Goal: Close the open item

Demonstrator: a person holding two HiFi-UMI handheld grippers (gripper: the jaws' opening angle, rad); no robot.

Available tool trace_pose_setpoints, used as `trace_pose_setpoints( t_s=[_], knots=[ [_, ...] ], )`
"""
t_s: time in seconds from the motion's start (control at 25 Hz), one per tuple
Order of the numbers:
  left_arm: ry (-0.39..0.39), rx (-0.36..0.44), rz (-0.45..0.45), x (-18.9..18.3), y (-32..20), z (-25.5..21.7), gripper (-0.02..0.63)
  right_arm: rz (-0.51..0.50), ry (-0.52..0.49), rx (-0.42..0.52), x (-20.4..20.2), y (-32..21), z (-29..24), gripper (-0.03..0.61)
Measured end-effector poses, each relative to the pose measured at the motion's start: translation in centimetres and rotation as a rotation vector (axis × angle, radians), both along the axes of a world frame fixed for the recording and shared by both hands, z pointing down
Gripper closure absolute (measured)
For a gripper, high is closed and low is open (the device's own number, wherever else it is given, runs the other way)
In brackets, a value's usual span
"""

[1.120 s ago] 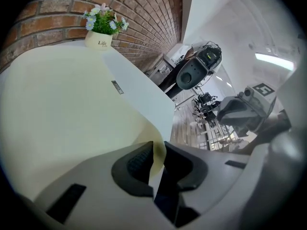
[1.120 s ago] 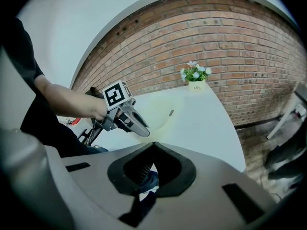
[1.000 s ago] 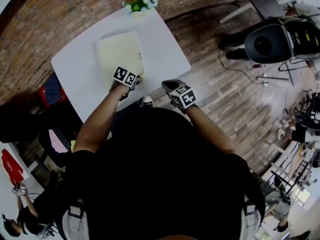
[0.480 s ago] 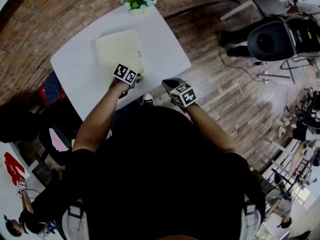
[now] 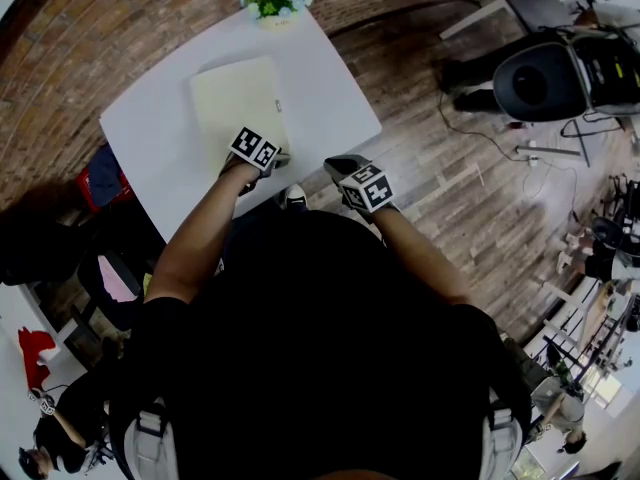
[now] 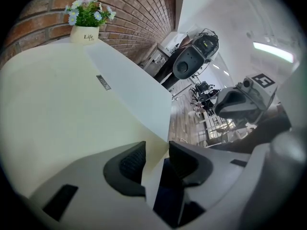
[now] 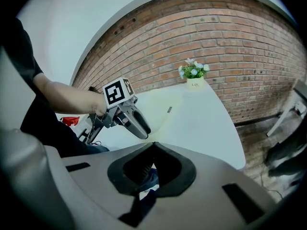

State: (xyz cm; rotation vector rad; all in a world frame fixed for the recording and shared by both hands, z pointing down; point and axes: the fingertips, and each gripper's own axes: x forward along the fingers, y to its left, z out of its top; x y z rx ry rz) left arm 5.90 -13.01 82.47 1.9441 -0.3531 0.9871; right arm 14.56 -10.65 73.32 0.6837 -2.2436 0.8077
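Observation:
A pale cream folder [image 5: 235,98] lies flat and closed on the white table [image 5: 330,88]; its cover fills the left gripper view [image 6: 57,104]. My left gripper [image 5: 277,158] is at the folder's near edge. Its jaws have just been opening and stand apart [image 6: 157,152], with only the cover's corner showing beyond the gap and no pad pressing on it. My right gripper [image 5: 336,166] hangs off the table's near edge over the floor, its fingertips together [image 7: 153,145] with nothing in them. From there the left gripper [image 7: 136,121] shows at the folder's edge [image 7: 165,102].
A small white pot of flowers [image 5: 275,6] stands at the table's far edge by the brick wall. A black chair [image 5: 545,83] stands on the wooden floor to the right. A red bag [image 5: 100,180] sits left of the table.
The left gripper's marker cube has tilted slightly at the folder's near edge. The folder and the right gripper lie as before.

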Motion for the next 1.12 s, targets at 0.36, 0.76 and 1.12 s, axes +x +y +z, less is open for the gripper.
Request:
trace_pose_setpoints(
  t_s=[0.36, 0.76, 1.12],
  knots=[
    [0.007, -0.004, -0.047, -0.2, -0.3, 0.2, 0.500, 0.000, 0.011, -0.004, 0.4, -0.1, -0.1, 0.557],
    [0.035, 0.009, -0.110, -0.9, -1.3, -0.4, 0.517, -0.005, 0.018, -0.008, 0.5, -0.4, -0.1, 0.557],
    [0.075, 0.046, -0.151, -0.9, -2.4, -1.9, 0.578, -0.013, 0.016, -0.008, 0.2, -1.1, -0.3, 0.558]
  ],
)
